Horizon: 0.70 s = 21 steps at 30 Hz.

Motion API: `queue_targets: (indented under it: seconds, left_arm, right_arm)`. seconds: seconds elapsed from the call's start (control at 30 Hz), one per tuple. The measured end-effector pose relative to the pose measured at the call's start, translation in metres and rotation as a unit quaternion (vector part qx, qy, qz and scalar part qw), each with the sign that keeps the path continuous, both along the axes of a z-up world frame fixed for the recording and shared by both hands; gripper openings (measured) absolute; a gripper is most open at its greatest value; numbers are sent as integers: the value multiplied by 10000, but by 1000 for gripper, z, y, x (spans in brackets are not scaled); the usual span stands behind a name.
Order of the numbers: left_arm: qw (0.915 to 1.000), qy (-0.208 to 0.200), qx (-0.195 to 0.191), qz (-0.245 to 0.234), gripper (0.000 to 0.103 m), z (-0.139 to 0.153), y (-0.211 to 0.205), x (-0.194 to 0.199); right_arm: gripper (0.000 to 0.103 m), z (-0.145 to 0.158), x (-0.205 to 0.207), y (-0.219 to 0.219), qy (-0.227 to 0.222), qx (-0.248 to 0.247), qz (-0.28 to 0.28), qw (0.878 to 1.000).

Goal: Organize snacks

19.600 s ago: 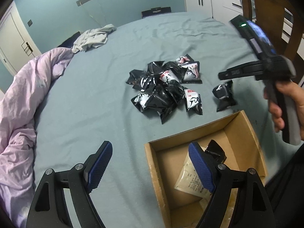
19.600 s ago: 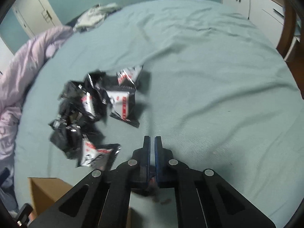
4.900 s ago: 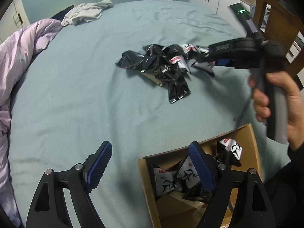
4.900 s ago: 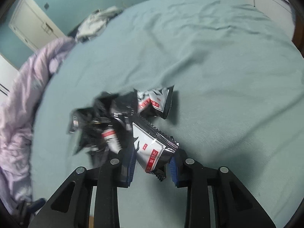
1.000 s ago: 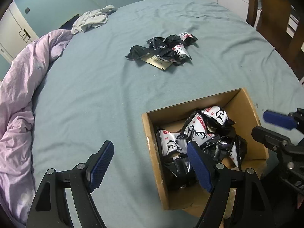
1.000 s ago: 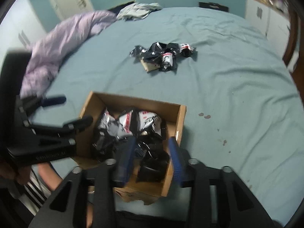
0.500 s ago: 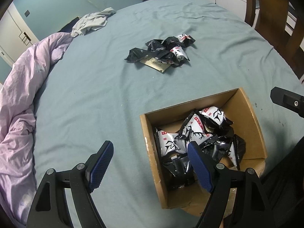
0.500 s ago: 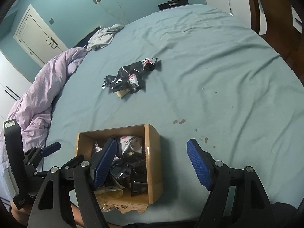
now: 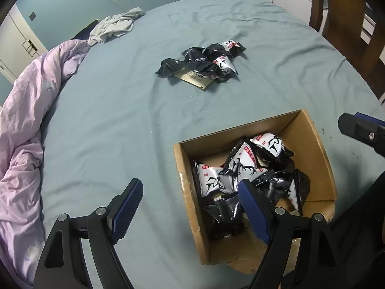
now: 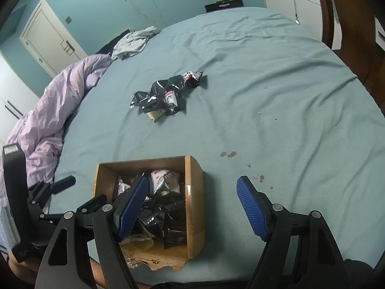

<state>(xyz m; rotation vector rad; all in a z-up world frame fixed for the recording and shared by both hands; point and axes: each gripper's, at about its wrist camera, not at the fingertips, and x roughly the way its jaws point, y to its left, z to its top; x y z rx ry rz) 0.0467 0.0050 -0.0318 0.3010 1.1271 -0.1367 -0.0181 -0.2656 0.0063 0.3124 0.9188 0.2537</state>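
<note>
Along the left edge of the left wrist view, a rumpled lilac duvet [image 9: 26, 130], with a grey garment [image 9: 115, 25] bunched at upper left. Across the middle, a teal bed sheet [image 9: 115, 110] carrying a small pile of black and white snack packets [image 9: 204, 63] at upper centre, a tan card peeking from beneath. At lower centre, the left hand-held gripper [image 9: 190, 209], released, blue pads wide apart and gripping nothing, one pad over bare sheet, the other over the box. At lower right, a brown cardboard box [image 9: 186, 185], open-topped, loaded with more packets [image 9: 243, 168], its near edge torn. At far right, just one dark fingertip of the right hand-held gripper [image 9: 361, 130] poking in. From the right wrist view: same duvet at left, same box at lower centre-left, loose pile above centre, dark spots on the sheet right of the box; right hand-held gripper [image 10: 192, 207] released, nothing between its pads, left pad over the box, right pad over bare sheet.
</note>
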Motion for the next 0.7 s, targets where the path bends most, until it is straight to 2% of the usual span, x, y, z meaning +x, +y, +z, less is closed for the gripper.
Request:
queue_targets:
  seconds: [0.13,0.33,0.7]
  left_arm:
    - [9999,95,-91,6,82,-1,-1,0]
    - [9996,154,-231,-35,82,2,-3,-2]
    - [9984,308,-469,-50,83,3,-2,1]
  right_arm:
    - [76,1,1,10,-36,-277,141,9995]
    - [76,0,5,18,-48,-425,282,9987]
    - [76,-4,18,1,94,120,119,9998]
